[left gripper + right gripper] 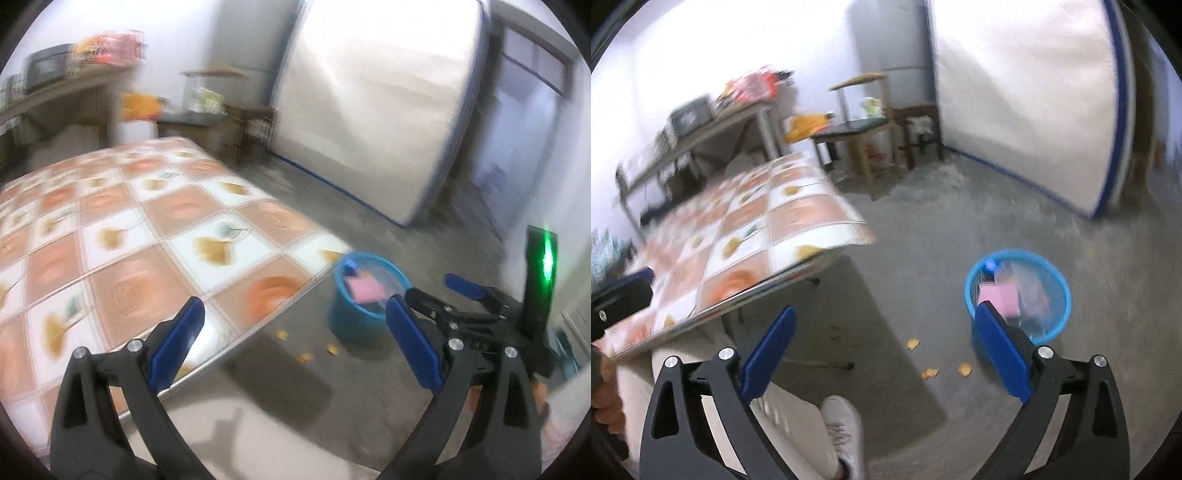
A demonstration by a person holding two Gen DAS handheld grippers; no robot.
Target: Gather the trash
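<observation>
A blue round bin [354, 314] stands on the concrete floor just off the table's corner; it also shows in the right wrist view [1052, 321]. It holds a pink piece [997, 297] and clear plastic wrappers. My left gripper [295, 343] is open and empty over the table's near edge. My right gripper [886, 347] is open and empty above the floor, its right finger in front of the bin; it also shows in the left wrist view [436, 295], beside the bin. Small orange scraps [929, 373] lie on the floor near the bin.
A table with a tile-patterned cloth [147, 240] fills the left. A white mattress [369, 110] leans on the far wall. A small dark table and wooden chairs [871, 136] stand behind. The person's leg and white shoe [842, 424] are below.
</observation>
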